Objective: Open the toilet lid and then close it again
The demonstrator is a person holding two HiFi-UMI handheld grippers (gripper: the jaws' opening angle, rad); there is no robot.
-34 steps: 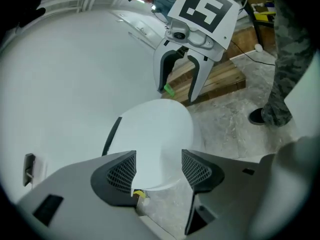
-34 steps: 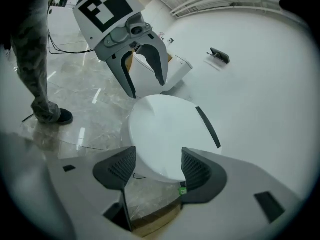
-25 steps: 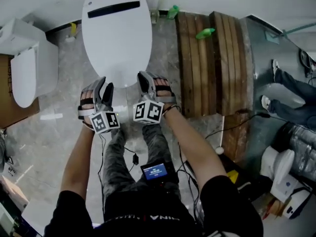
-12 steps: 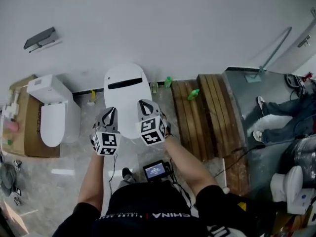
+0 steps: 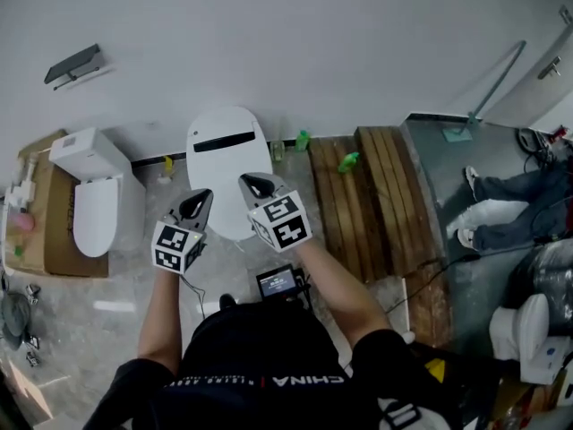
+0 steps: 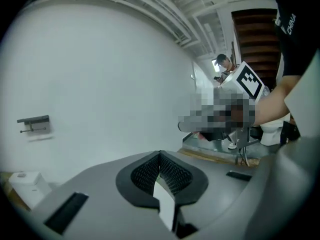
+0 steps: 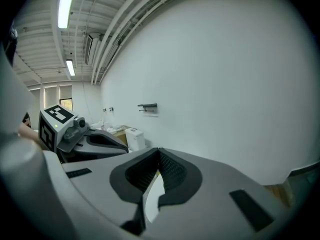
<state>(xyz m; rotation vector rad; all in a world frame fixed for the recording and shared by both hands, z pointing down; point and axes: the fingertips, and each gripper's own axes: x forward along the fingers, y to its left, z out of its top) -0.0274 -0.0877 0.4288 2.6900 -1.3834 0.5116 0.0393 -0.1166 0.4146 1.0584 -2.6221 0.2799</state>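
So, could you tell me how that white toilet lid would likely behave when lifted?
The toilet lid looks like one smooth, glossy moulded shell, so probably stiff, not floppy, and slippery. Being broad, it may feel weighty at its front edge.

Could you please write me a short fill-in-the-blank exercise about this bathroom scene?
The white oval toilet's lid is ____.
The left claw and right claw both hold ____.
The brown wooden planks lie on the toilet's ____ in the head view.
Missing words: closed; nothing; right.
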